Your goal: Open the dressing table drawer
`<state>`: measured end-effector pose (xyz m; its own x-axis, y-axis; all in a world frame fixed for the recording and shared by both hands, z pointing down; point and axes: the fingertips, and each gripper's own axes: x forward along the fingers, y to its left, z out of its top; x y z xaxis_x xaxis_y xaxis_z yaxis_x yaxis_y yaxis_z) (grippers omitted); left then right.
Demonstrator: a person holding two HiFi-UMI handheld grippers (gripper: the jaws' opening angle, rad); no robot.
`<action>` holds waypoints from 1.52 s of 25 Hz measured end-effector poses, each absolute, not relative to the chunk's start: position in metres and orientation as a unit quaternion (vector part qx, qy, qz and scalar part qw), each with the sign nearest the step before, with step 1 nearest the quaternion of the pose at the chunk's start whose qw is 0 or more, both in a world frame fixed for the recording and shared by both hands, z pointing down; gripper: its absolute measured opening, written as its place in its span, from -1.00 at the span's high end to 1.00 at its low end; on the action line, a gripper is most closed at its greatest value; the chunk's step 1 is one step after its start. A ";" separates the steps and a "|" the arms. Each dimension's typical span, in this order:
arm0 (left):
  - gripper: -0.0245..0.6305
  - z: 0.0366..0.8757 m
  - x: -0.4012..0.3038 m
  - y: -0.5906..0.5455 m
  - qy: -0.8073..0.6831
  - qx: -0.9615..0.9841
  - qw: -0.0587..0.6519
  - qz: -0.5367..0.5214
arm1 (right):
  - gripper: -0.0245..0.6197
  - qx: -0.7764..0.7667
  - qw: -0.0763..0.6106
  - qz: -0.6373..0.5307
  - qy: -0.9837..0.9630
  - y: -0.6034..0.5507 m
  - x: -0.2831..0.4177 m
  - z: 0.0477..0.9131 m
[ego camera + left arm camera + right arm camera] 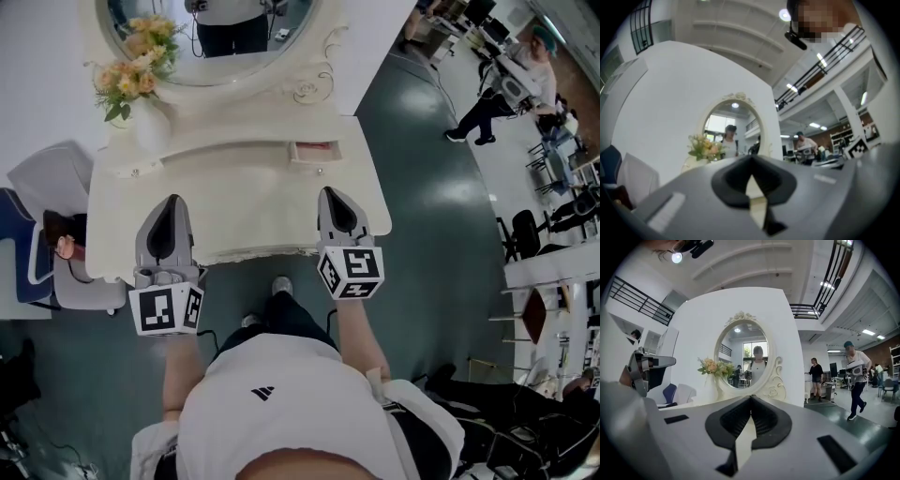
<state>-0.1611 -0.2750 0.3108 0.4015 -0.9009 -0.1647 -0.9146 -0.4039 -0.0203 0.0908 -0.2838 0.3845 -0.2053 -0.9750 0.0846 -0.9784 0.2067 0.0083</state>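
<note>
- Two grippers, hand-held, with smooth grey plastic shells tapering to black ribbed pads.
- Left gripper (171, 202): jaws closed, pad tips touching, nothing between them, poised over the front left of the table top.
- Right gripper (333, 195): jaws likewise pressed together and empty, over the front right of the top, just short of the drawer.
- Two marker cubes, one at the rear of each gripper (167, 309) (350, 272), white with black square patterns.
- One dressing table (244, 206), cream-white, matt flat top, scalloped and carved front edge.
- One small drawer (314, 150) in the raised back ledge, right of centre: rectangular, standing pulled out, reddish lining showing, a single small round knob (320, 171) at its front.
- One oval mirror (211, 37) in a carved scrollwork frame, upright at the back of the table.
- One bunch of flowers (136, 66), yellow and peach with green leaves, in one white vase (150, 127) at the back left.
- Two chairs left of the table: one pale (52, 169), one blue (14, 244).
- Glossy dark grey-green floor (422, 187).
</note>
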 end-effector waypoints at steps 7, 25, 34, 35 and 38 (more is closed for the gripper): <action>0.90 0.309 -0.170 -0.265 0.546 -0.833 0.055 0.064 | 0.96 0.623 0.017 0.002 -0.782 -0.271 0.080 0.360; 0.90 0.308 -0.183 -0.240 0.558 -0.825 0.058 0.068 | 0.96 0.614 -0.015 -0.038 -0.788 -0.240 0.071 0.327; 0.90 0.309 -0.184 -0.230 0.559 -0.825 0.058 0.064 | 0.96 0.611 -0.025 -0.046 -0.790 -0.229 0.068 0.321; 0.90 0.310 -0.184 -0.229 0.558 -0.825 0.058 0.064 | 0.96 0.612 -0.025 -0.046 -0.789 -0.228 0.068 0.321; 0.90 0.311 -0.183 -0.227 0.557 -0.826 0.057 0.065 | 0.96 0.612 -0.025 -0.044 -0.789 -0.225 0.068 0.322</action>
